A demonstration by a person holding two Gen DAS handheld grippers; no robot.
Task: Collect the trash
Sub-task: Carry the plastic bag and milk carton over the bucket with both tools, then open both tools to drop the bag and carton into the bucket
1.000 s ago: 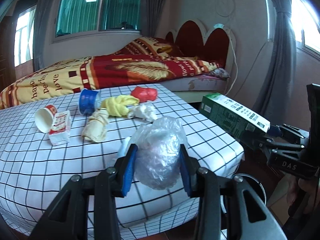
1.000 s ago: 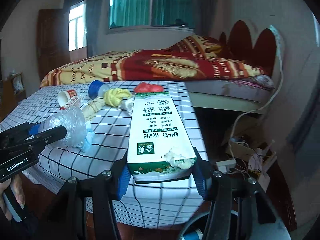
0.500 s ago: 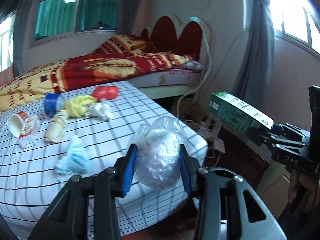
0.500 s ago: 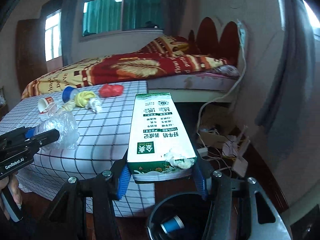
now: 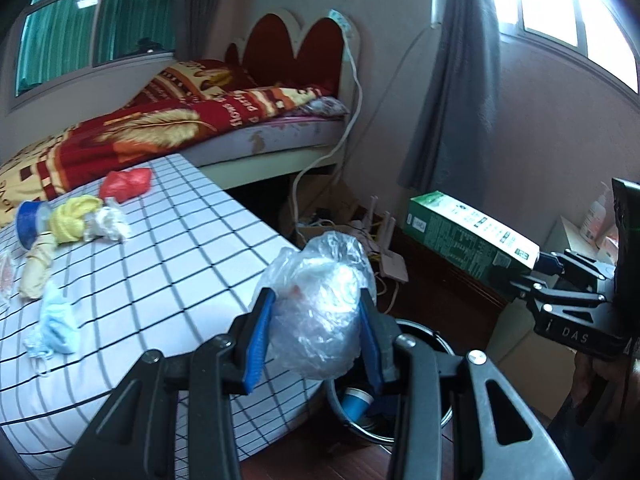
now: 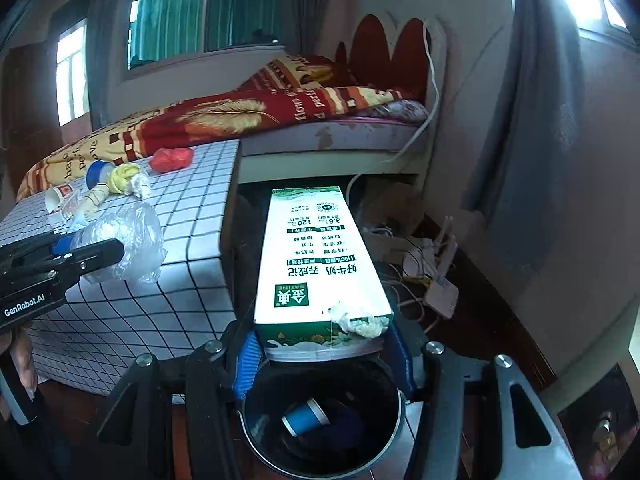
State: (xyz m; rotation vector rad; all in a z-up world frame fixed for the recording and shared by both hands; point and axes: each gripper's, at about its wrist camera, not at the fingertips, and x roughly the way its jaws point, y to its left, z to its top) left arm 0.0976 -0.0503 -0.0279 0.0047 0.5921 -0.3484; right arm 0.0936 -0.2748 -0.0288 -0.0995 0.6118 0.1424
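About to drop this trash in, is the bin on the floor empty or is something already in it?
Not empty. The right wrist view looks down into the bin, and a blue paper cup lies on its side inside. What else is under it, cannot tell.

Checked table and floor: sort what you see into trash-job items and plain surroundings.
Job:
- left gripper, shut on clear plastic bag
- right gripper, shut on milk carton
- bin with blue cup inside
- red wad, yellow wad, blue mask on checked table

Surroundings:
- bed
- curtain
- router
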